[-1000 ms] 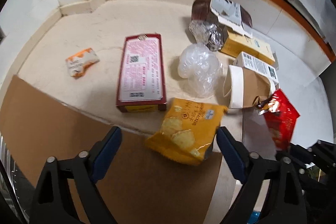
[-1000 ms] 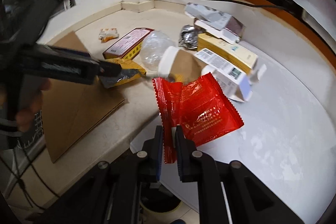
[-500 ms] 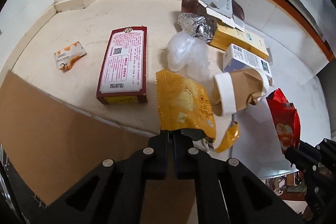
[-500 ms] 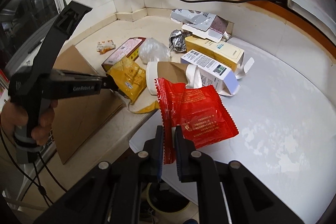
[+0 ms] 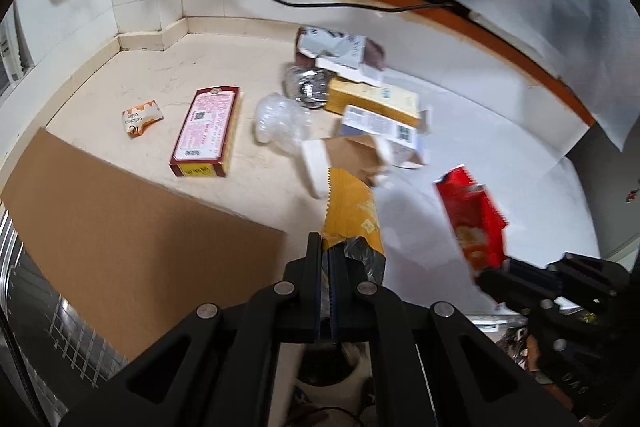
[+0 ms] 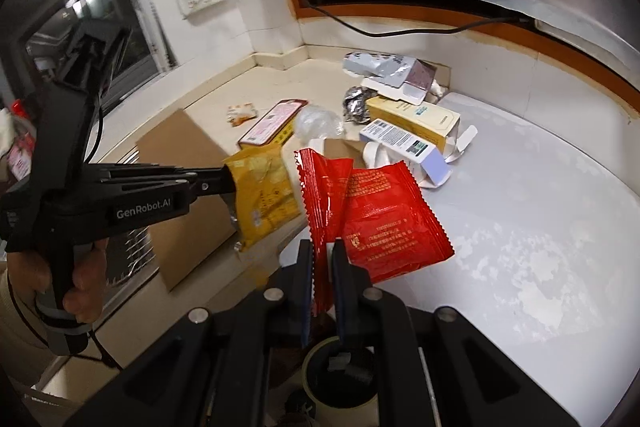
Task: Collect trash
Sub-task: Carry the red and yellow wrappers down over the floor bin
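— Now that our left gripper [image 5: 329,259] has snapped its jaws together on the crinkled yellow chip bag [image 5: 352,215], where does that leave us?

— A second ago those jaws stood wide with the bag lying on the counter between them; now they are pressed nearly flat on its lower edge, and the bag hangs up and ahead of the fingertips, clear of the beige stone counter [image 5: 224,67].

— And our right gripper [image 6: 322,259]?

— No change in its grip: the jaws are all but closed on the crimped edge of the glossy red snack packet [image 6: 372,211], which fans out above and to the right of the fingertips. Both packets have come up off the surface together since a second ago.

— So we carry two pieces at once. Where do they go?

— Below the right fingers we see a round dark bin with a pale rim [image 6: 340,383]; we judge that is the drop point, though we cannot be sure.

— What is left?

— Well beyond the fingertips lie the long red-bordered carton [image 5: 206,133], the small orange-and-white sachet [image 5: 141,117], the clear crumpled plastic [image 5: 282,125], the foil ball [image 5: 306,89], the torn brown paper cup [image 5: 340,159] and the stacked boxes. We judge the job only begun.
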Tool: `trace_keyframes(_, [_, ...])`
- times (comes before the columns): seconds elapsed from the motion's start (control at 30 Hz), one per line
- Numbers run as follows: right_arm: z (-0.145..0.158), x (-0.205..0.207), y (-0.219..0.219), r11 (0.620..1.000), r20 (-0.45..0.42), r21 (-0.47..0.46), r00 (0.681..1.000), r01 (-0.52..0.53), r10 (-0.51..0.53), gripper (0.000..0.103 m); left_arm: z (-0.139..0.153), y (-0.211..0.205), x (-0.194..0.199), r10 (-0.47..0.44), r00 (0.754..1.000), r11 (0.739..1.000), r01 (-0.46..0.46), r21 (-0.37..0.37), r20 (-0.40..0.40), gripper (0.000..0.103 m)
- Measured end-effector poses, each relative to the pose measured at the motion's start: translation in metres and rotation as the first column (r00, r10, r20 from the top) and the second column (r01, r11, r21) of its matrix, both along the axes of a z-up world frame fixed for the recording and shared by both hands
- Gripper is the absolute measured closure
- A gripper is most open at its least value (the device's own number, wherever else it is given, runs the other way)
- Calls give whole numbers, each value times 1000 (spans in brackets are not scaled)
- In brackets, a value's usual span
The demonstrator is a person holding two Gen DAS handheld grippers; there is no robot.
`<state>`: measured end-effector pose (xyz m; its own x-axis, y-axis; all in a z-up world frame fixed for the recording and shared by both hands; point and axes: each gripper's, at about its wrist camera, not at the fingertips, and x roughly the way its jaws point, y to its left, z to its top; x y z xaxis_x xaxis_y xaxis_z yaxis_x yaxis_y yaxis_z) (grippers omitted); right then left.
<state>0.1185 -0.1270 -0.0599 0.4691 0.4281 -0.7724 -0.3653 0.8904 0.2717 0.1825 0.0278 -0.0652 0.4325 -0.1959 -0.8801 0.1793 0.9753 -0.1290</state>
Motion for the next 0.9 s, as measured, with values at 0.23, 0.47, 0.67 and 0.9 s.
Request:
trace_keyframes(0.23, [-2,-27,-12,994,-26,20,994,-103,104,94,12,-19,-52,24,1000,1000,-24,-14,9,102])
trace_keyframes(0.47, [-18,-55,-21,976,-81,34,973,-214,216,94,-13,-29,-96,84,995,996,-86,-32,-58,102])
trace_keyframes(0.67, [-51,-72,-19,954,-145,38,943,-299,301,94,-60,-39,-121,118,984,993,-117,14,-134,102])
trace_keyframes(0.9, [-122,-91,-12,935,-244,28,904,-354,350,94,-132,-43,-128,148,964,989,-142,46,-220,102])
